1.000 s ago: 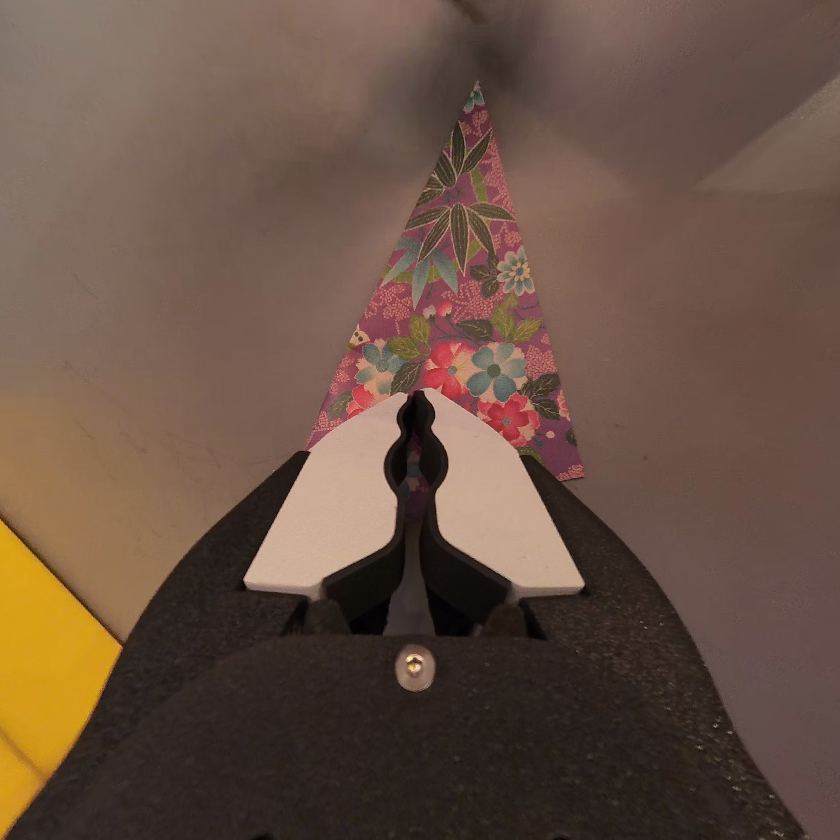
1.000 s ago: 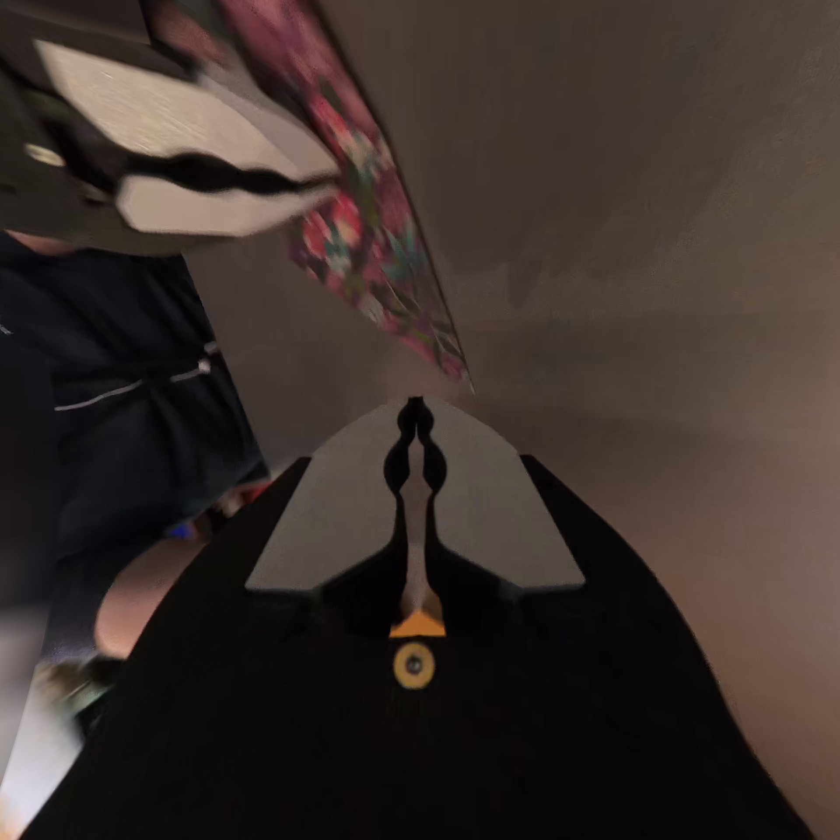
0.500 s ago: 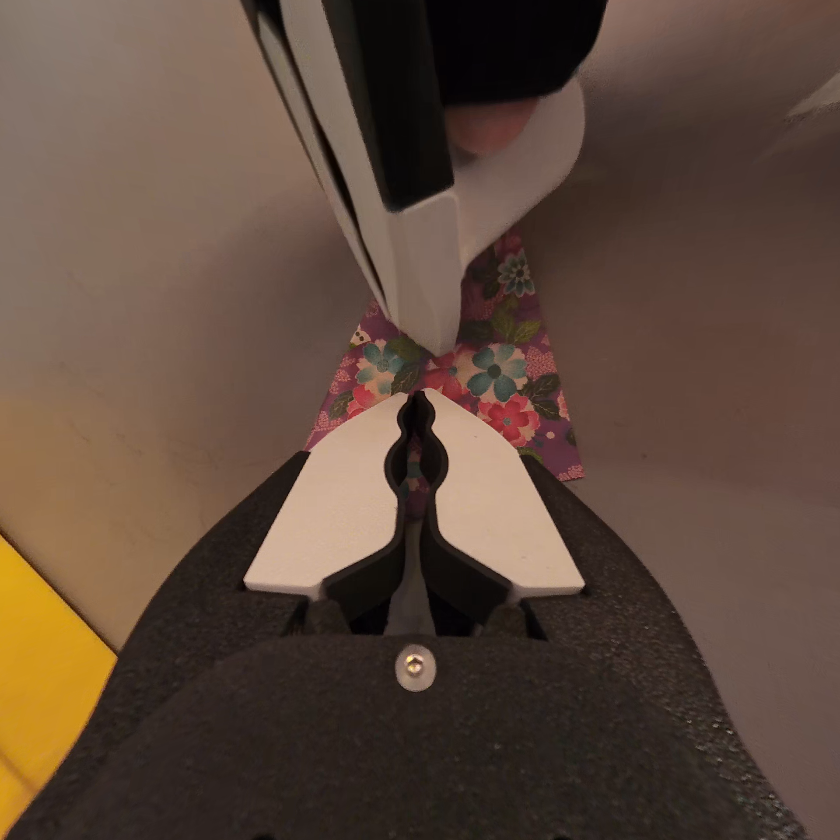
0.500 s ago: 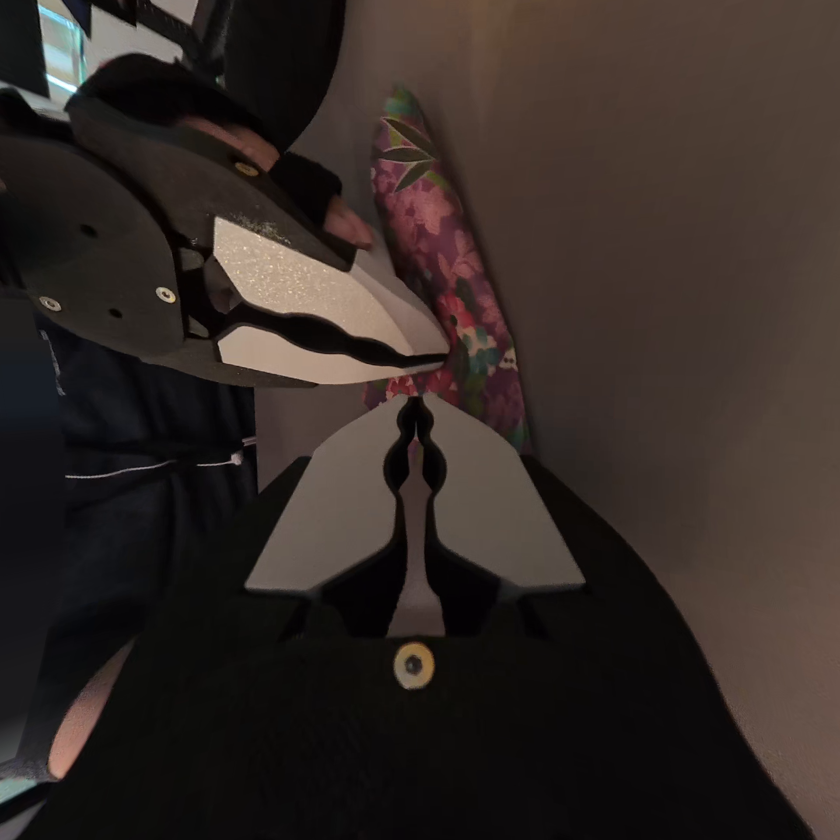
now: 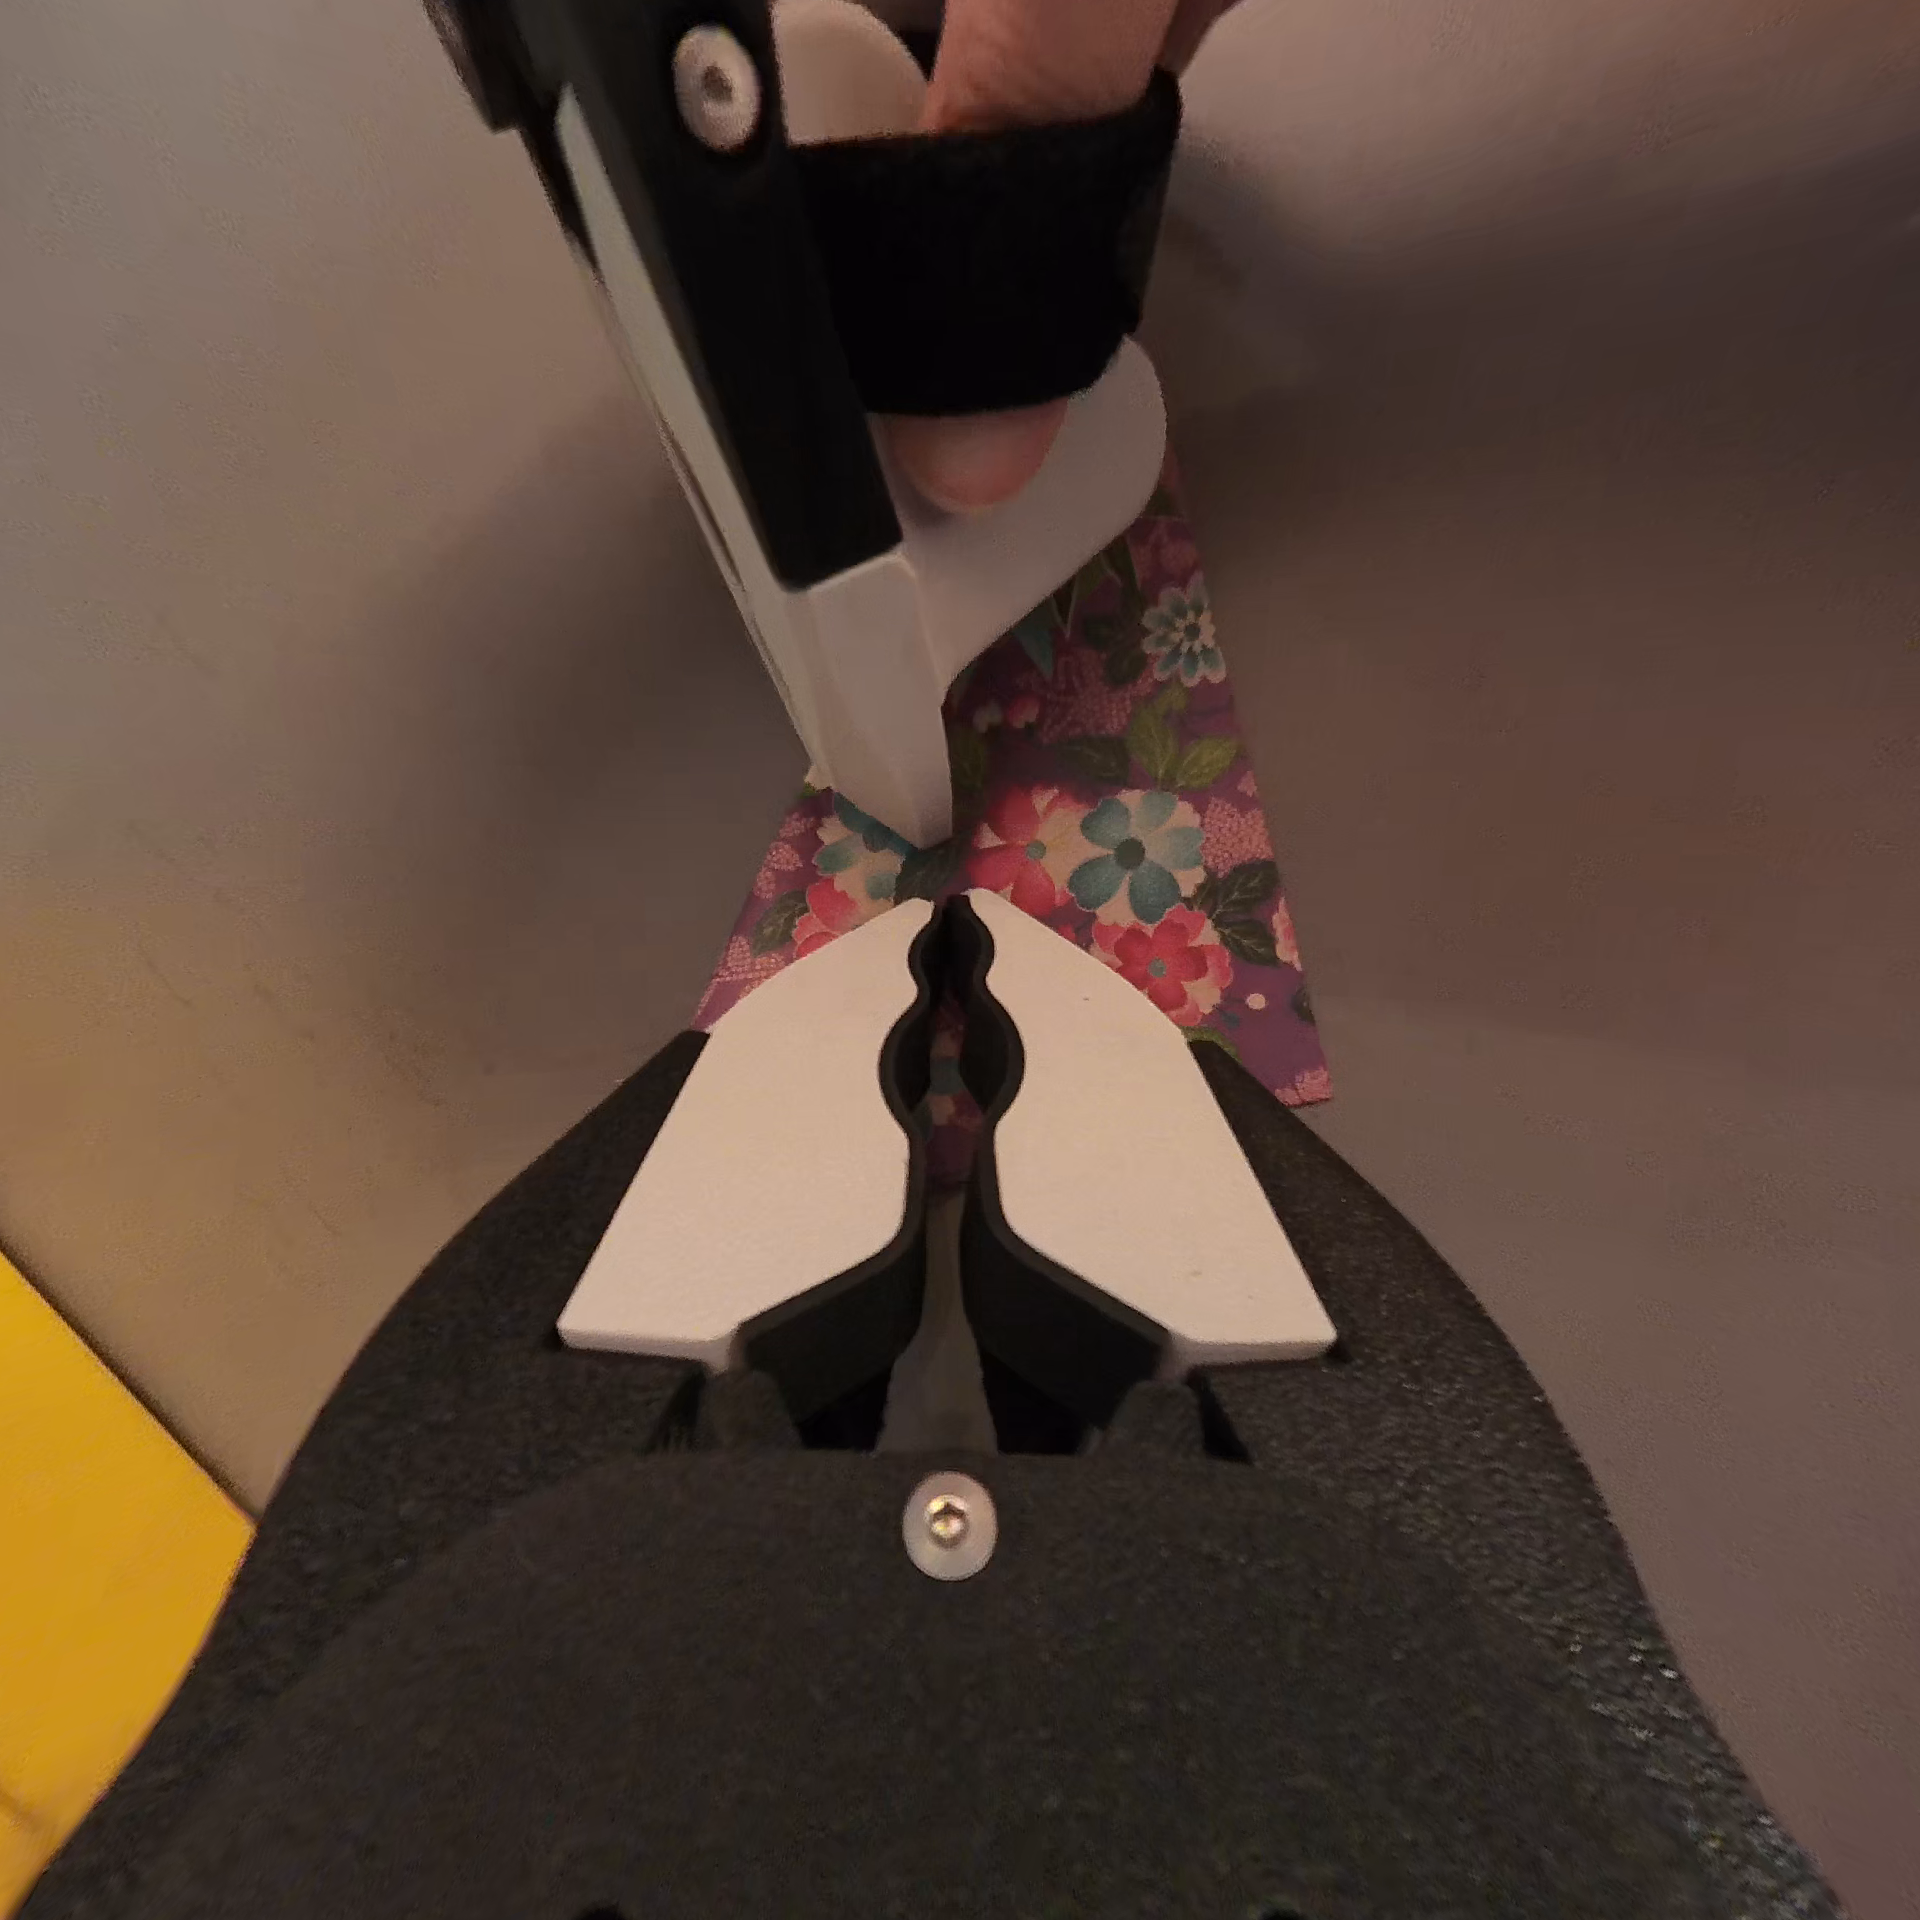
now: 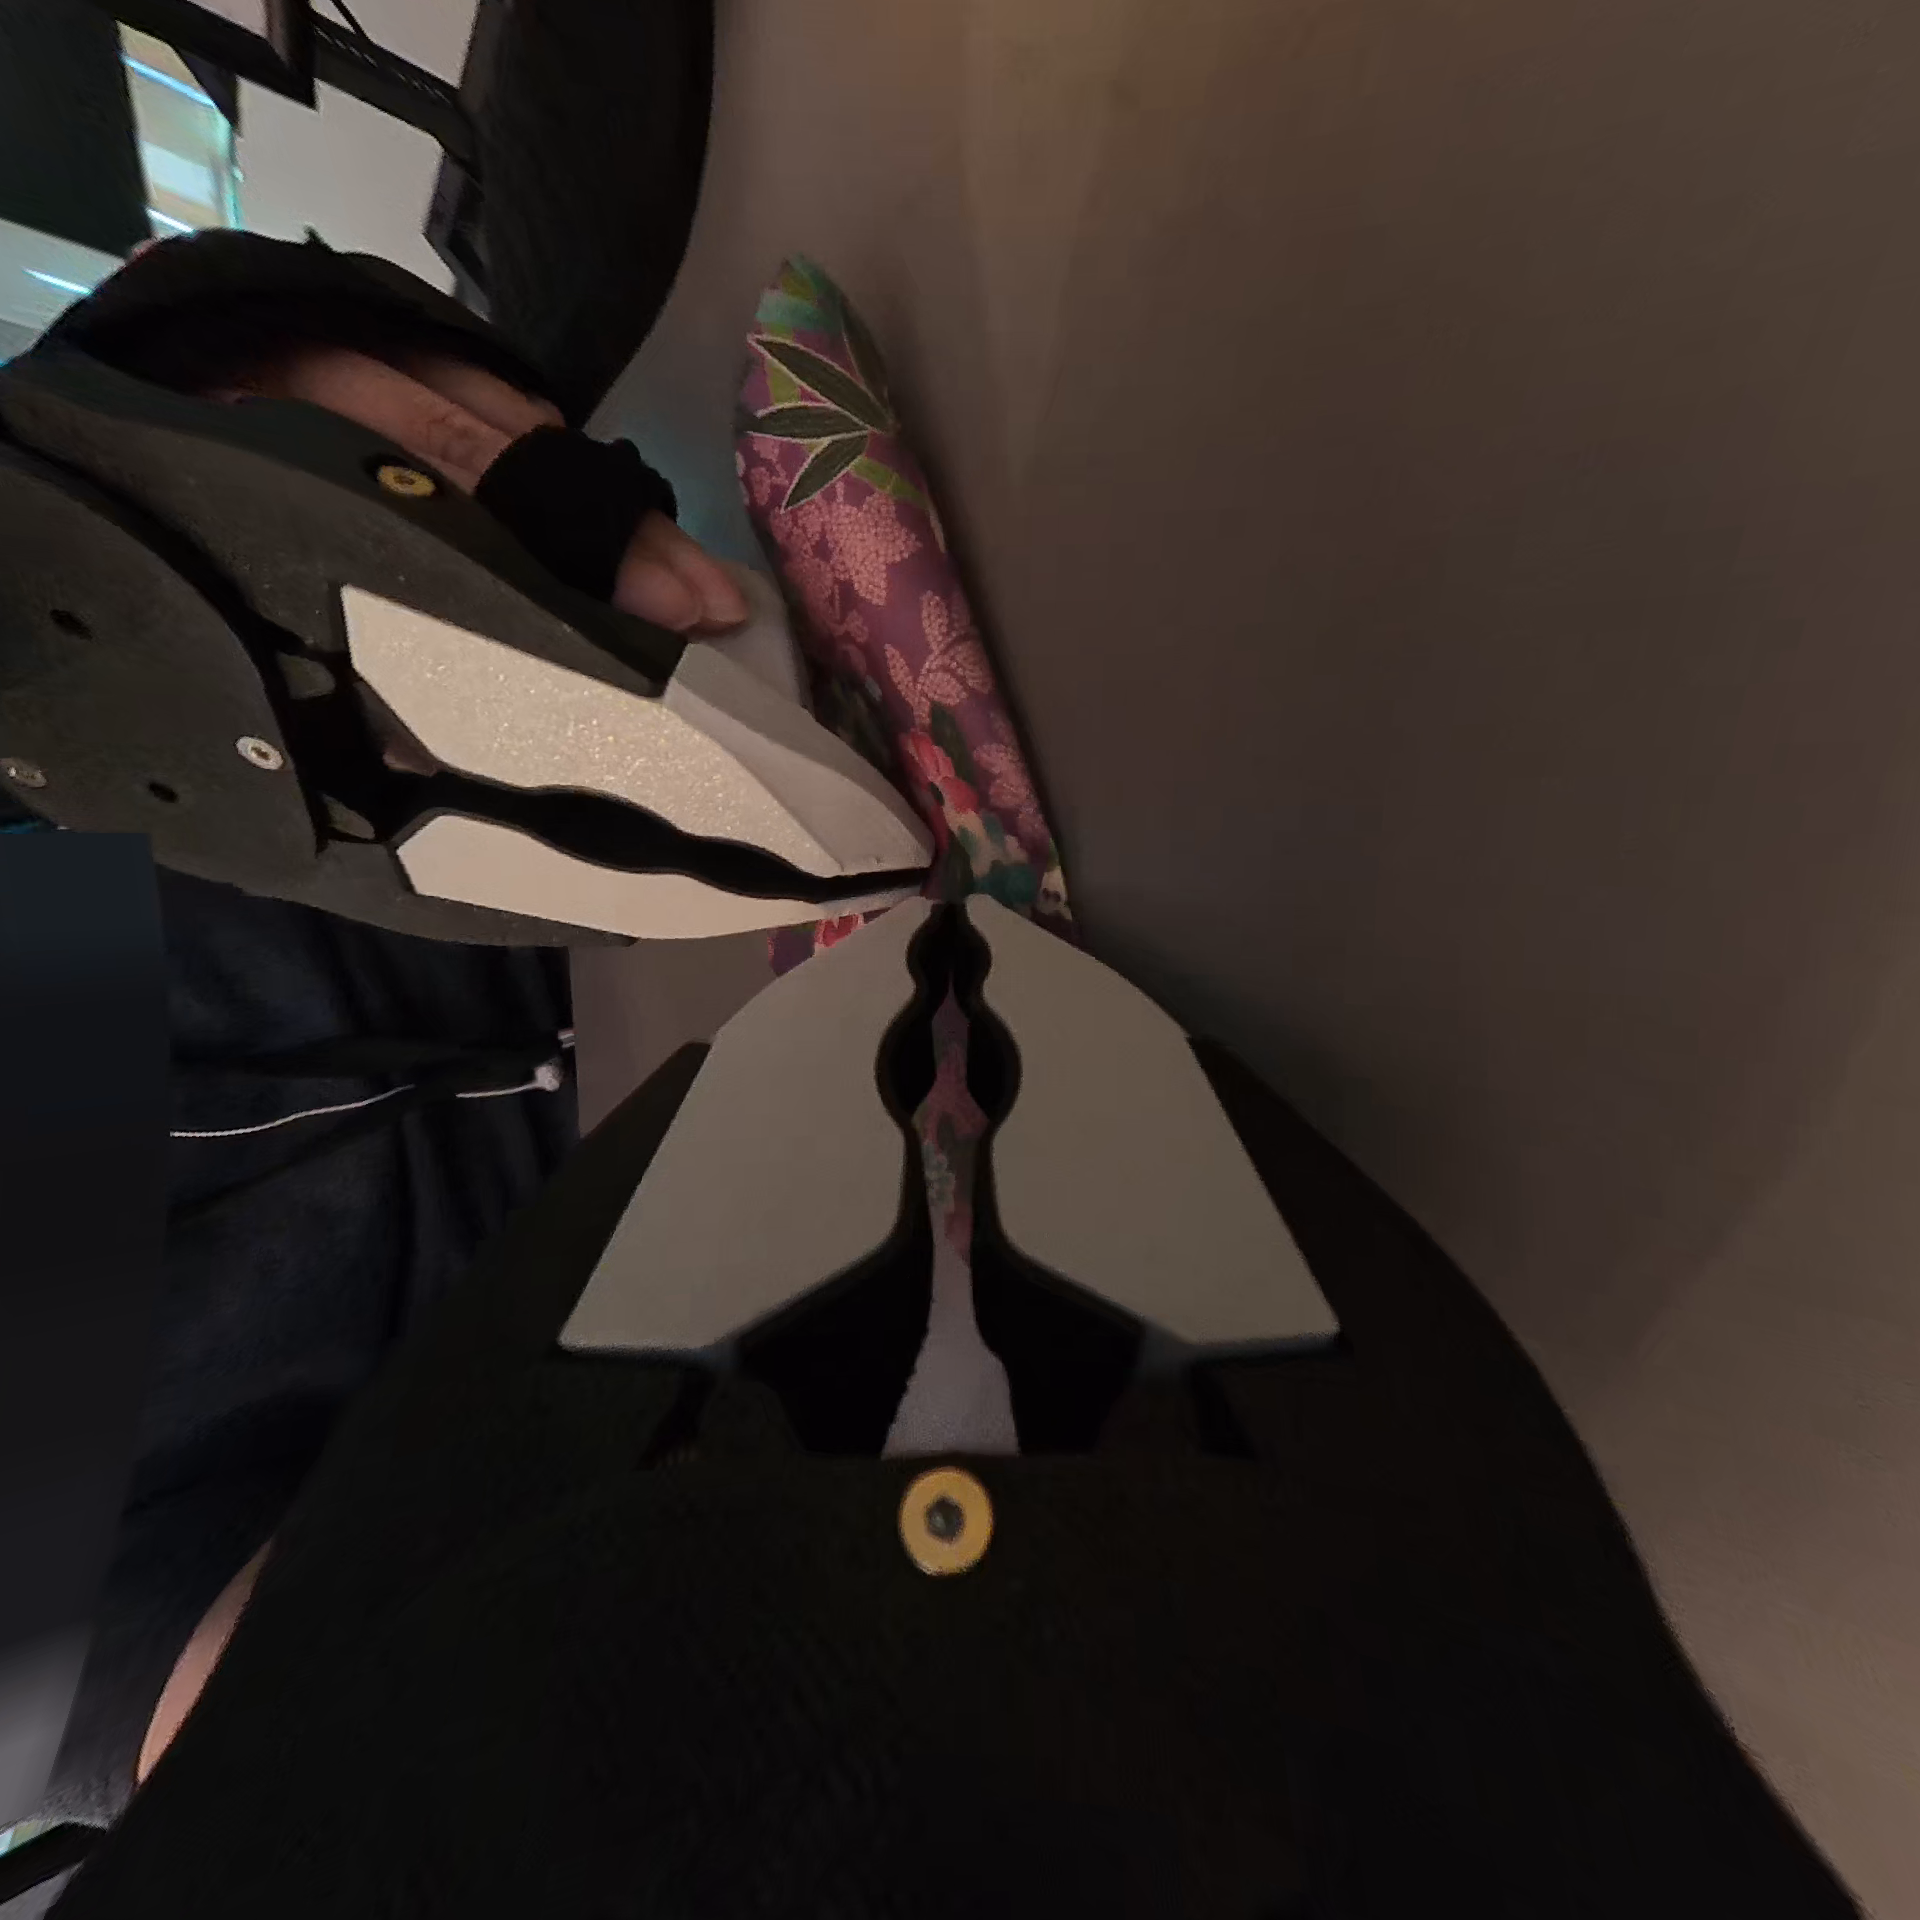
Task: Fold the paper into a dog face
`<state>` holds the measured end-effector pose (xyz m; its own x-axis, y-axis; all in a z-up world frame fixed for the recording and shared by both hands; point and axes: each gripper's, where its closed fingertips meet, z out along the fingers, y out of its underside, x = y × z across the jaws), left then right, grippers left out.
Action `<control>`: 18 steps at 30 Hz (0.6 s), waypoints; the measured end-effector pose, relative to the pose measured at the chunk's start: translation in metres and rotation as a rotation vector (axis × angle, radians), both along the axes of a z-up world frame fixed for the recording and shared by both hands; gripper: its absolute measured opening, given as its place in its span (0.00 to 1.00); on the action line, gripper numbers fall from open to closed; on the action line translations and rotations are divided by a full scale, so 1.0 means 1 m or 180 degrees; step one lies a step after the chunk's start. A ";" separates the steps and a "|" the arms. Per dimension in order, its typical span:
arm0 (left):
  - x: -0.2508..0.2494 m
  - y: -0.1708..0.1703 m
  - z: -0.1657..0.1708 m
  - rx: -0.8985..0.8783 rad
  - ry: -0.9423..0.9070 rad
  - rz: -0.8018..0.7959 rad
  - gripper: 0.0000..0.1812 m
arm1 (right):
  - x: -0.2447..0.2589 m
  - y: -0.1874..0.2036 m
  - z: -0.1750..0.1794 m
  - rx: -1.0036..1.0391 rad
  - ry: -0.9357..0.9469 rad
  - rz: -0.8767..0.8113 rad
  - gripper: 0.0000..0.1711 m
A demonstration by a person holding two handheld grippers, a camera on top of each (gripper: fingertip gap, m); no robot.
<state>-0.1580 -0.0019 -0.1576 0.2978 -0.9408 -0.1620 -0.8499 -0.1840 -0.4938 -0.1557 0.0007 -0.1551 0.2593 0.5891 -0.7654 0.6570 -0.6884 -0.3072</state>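
Right gripper (image 5: 914,821) now down on floral paper (image 5: 1132,862), clenched on it beside left gripper (image 5: 951,914), also clamped; crease step likely starting.

Two handheld grippers meet tip to tip, both with white fingers pressed together.

The left gripper (image 5: 948,906) has its jaws closed, only a thin wavy slit between them. The right gripper (image 6: 948,914) is likewise closed and comes in at a steep angle from above the left gripper (image 6: 883,878), its tip (image 5: 894,800) just beyond the left one's. A bare fingertip (image 5: 966,462) under a black strap presses the right gripper's side; another fingertip (image 6: 681,592) rests on the left gripper.
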 end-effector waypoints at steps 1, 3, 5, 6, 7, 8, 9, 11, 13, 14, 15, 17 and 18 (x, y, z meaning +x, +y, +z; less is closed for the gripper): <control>0.000 0.000 0.000 -0.0047 -0.0055 0.0044 0.00 | 0.000 0.000 0.000 0.0003 0.0034 -0.0006 0.01; 0.001 0.003 0.000 -0.0089 -0.0197 0.0160 0.00 | 0.000 0.000 0.000 0.0064 0.0058 0.0013 0.01; 0.003 0.007 0.001 -0.0107 -0.0308 0.0266 0.00 | 0.000 0.000 0.000 0.0090 0.0064 0.0020 0.01; 0.003 0.008 0.001 -0.0111 -0.0334 0.0308 0.00 | 0.000 0.000 0.000 0.0089 0.0067 0.0017 0.01; 0.003 0.011 0.001 -0.0087 -0.0348 0.0361 0.00 | 0.000 0.000 0.000 0.0102 0.0068 0.0020 0.01; 0.003 0.014 0.001 -0.0060 -0.0360 0.0412 0.00 | 0.000 0.000 0.000 0.0118 0.0067 0.0020 0.01; 0.004 0.016 0.001 -0.0056 -0.0373 0.0445 0.00 | 0.000 0.000 0.000 0.0131 0.0064 0.0019 0.01; 0.004 0.018 0.001 -0.0063 -0.0386 0.0509 0.00 | 0.000 0.000 0.000 0.0165 0.0060 0.0020 0.01; 0.005 0.021 0.001 -0.0030 -0.0405 0.0581 0.00 | 0.000 0.000 0.000 0.0187 0.0059 0.0023 0.02; 0.005 0.022 0.001 -0.0028 -0.0414 0.0607 0.00 | 0.000 0.000 0.000 0.0193 0.0057 0.0023 0.02; 0.005 0.023 0.001 -0.0022 -0.0415 0.0626 0.00 | 0.000 0.000 0.000 0.0200 0.0056 0.0023 0.02; 0.005 0.024 0.001 0.0059 -0.0406 0.0641 0.00 | 0.000 0.000 0.000 0.0207 0.0055 0.0024 0.02; 0.005 0.025 0.001 0.0103 -0.0400 0.0640 0.00 | 0.000 0.000 0.000 0.0209 0.0055 0.0025 0.02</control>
